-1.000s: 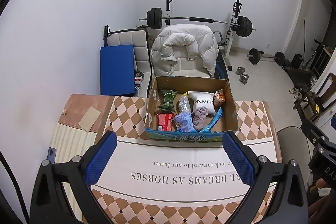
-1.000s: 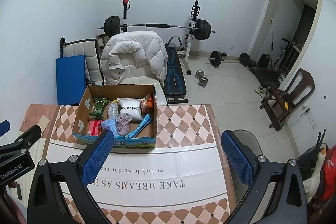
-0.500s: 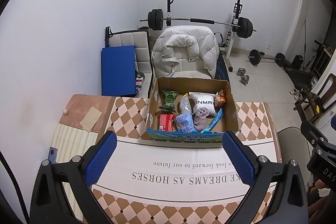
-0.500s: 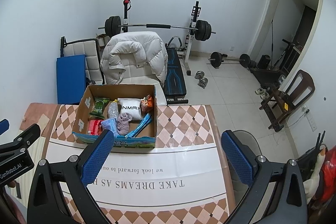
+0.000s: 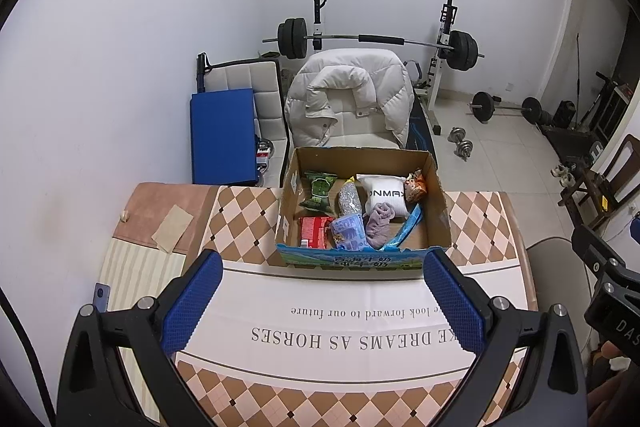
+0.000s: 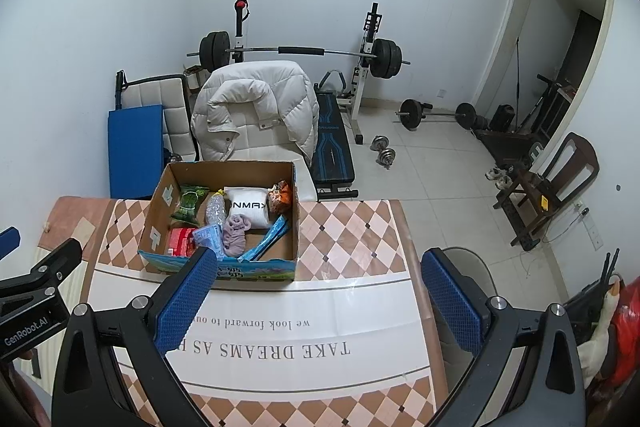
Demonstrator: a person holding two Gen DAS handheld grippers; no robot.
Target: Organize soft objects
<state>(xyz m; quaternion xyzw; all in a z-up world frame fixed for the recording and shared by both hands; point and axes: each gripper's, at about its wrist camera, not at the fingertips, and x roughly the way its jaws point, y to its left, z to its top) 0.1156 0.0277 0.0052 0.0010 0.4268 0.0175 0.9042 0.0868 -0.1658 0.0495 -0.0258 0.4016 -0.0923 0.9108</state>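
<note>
An open cardboard box (image 5: 436, 211) stands at the far edge of the table (image 5: 320, 311); it also shows in the right wrist view (image 6: 160, 199). Inside lie a white pouch (image 5: 386, 193), a purple cloth (image 5: 379, 223), a green packet (image 5: 318, 189), a red packet (image 5: 314, 231), a blue tube (image 5: 406, 233) and other small packets. My left gripper (image 5: 323, 301) is open and empty, above the table in front of the box. My right gripper (image 6: 320, 301) is open and empty, in front and to the right of the box.
A chair with a white puffy jacket (image 5: 352, 99) stands behind the table. A barbell rack (image 5: 376, 41), a blue mat (image 5: 222, 135), dumbbells (image 5: 462, 147) and a wooden chair (image 6: 560, 179) stand on the floor beyond. A white wall is at the left.
Both views have shifted very slightly. Both grippers stay open and the box's contents have not moved.
</note>
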